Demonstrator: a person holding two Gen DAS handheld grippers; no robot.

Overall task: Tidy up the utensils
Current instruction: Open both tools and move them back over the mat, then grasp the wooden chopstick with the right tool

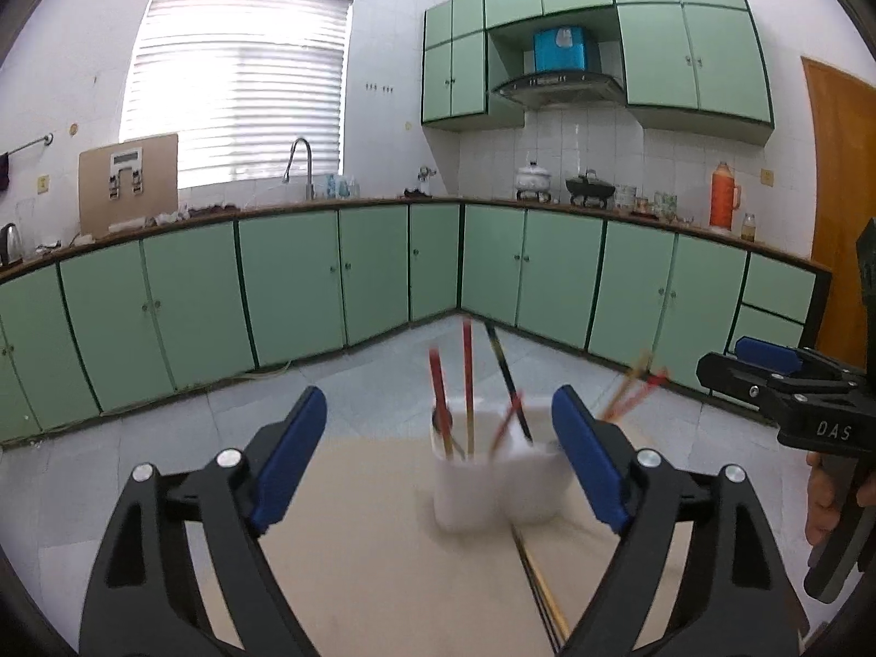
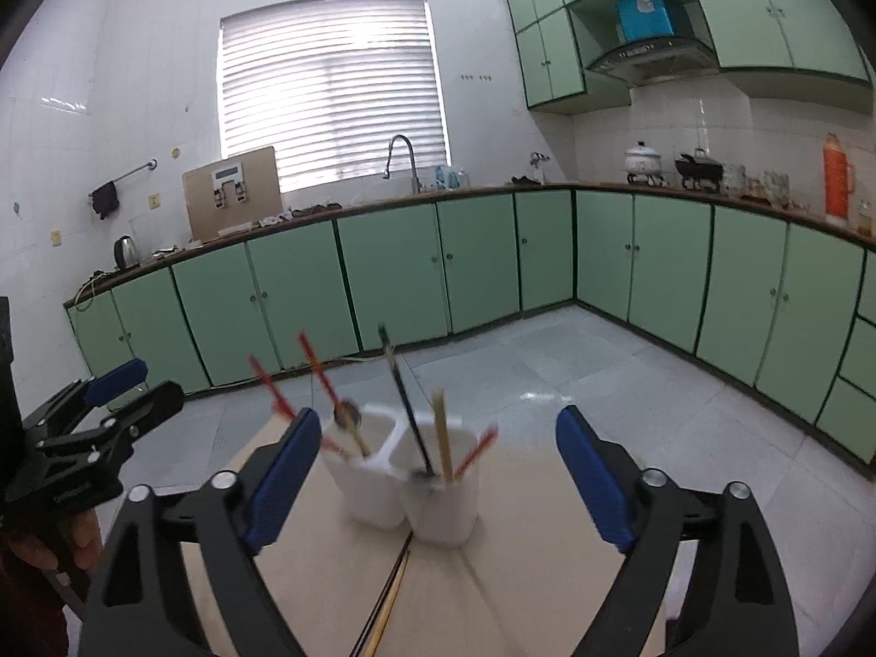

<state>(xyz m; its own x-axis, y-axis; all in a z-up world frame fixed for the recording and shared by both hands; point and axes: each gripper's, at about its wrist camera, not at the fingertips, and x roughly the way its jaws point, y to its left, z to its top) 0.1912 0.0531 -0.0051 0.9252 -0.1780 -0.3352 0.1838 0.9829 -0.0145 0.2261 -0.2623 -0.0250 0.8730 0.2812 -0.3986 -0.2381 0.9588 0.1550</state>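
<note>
On pale beige tabletop point(image 2: 547, 558): white two-compartment plastic utensil holder point(image 2: 416, 498), upright, between both grippers' finger lines. Red, black and tan chopsticks point(image 2: 408, 416) stand in it, long axes near vertical, tops fanning outward; spoon point(image 2: 347, 415) in left cup. More chopsticks point(image 2: 391, 597) lie flat before it. Left gripper point(image 1: 438, 449) and right gripper point(image 2: 438, 465): jaws wide, holding nothing, angled slightly downward. Green cabinets point(image 2: 383, 268) behind.

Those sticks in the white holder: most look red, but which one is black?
The black chopstick stands in the white holder's right-hand compartment, beside a pale wooden one. It is dark along its length; the red ones lean left.
</note>
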